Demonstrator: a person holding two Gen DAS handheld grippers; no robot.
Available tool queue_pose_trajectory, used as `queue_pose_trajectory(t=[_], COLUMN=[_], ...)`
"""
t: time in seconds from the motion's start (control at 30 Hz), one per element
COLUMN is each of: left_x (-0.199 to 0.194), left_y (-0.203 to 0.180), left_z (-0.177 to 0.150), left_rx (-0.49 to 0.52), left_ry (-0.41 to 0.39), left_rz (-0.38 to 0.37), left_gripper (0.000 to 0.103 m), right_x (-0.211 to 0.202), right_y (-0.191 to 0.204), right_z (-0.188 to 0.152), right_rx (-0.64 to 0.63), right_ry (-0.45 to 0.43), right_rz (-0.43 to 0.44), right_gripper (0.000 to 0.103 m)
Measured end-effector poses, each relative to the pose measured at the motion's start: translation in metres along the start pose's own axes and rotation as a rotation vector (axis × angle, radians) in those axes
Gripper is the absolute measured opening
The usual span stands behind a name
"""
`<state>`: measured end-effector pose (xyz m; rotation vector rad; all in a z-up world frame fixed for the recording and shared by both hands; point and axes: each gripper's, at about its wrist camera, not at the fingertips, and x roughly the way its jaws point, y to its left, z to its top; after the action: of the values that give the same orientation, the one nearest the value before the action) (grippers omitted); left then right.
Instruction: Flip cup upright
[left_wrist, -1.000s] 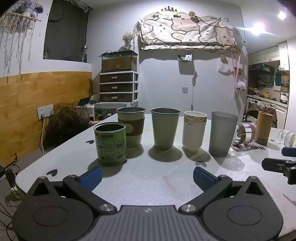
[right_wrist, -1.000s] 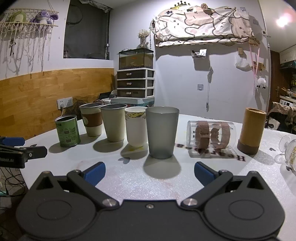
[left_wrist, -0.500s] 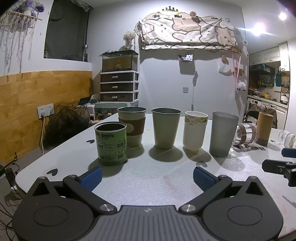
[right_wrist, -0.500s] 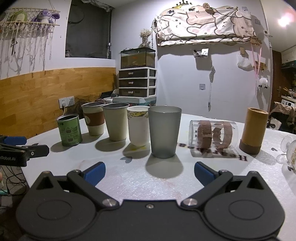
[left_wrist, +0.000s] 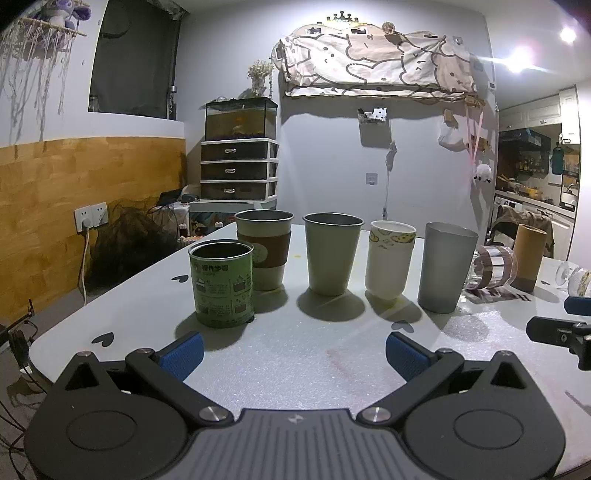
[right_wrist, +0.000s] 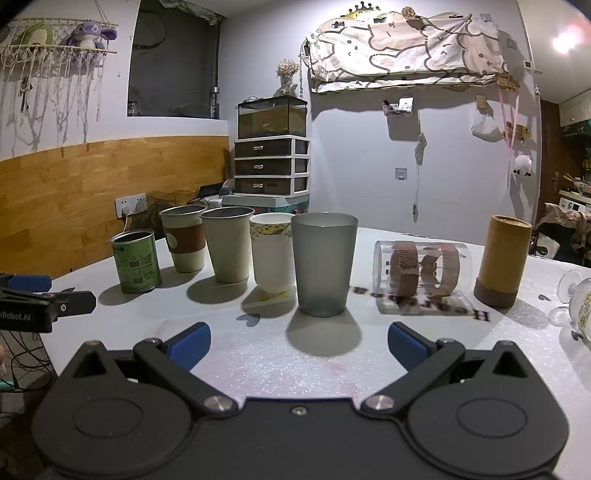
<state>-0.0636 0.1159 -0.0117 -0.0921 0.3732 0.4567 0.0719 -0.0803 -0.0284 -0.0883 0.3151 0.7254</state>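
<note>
Fingers: left gripper (left_wrist: 294, 352) spread wide, blue pads (left_wrist: 181, 354) w/ nothing between; right gripper (right_wrist: 298, 345) likewise wide apart, holding nothing. Both low over near edge of white table (right_wrist: 369, 369), pointing at cup row.

Items, L to R:

1. Green tin can (left_wrist: 221, 282) – upright, open top, printed label; nearest of row, far left, just in front of item 2.
2. Paper cup w/ brown sleeve (left_wrist: 264, 253) – upright, behind and right of can.
3. Plain pale-green cup (left_wrist: 332, 253) – upright, near item 2, not touching.
4. White paper cup w/ patterned rim (right_wrist: 273, 253) – upright, just beside item 3; in right wrist view overlapped by item 5.
5. Frosted grey tumbler (right_wrist: 323, 264) – upright, a bit nearer than 3 and 4, roughly centred ahead of right gripper.
6. Clear glass cup w/ two brown bands (right_wrist: 423, 269) – task item; lying on its side, mouth facing left, right of tumbler and apart from it; rests over dark printed lettering on table.
7. Tan cylinder tube w/ dark base (right_wrist: 502, 260) – upright, just right of item 6.
8. Stemmed glass (right_wrist: 576, 295) – on its side at far-right edge, partly cut off.

Small dark heart marks (left_wrist: 402, 326) scattered on tabletop.
</note>
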Motion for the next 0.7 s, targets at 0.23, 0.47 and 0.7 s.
queue_pose_trajectory(t=[0.23,0.47,0.7], left_x=[0.0003,0.0016,0.0015], left_y=[0.0001,-0.0005,-0.0007], left_z=[0.0000,-0.0016,-0.0013], left_rx=[0.000,0.002,0.002], left_ry=[0.000,0.003,0.003], left_rz=[0.000,-0.004,-0.003], left_gripper=[0.103,0.103,0.103], right_x=[-0.0014,-0.0029,-0.0032], right_y=[-0.0012,-0.0030,-0.0047], right_z=[0.0000,0.0005,0.0004], right_rx=[0.007,0.017,0.021], right_ry=[-0.002,-0.009,-0.011], right_rz=[-0.005,-0.007,-0.009], right_gripper=[0.103,0.103,0.103])
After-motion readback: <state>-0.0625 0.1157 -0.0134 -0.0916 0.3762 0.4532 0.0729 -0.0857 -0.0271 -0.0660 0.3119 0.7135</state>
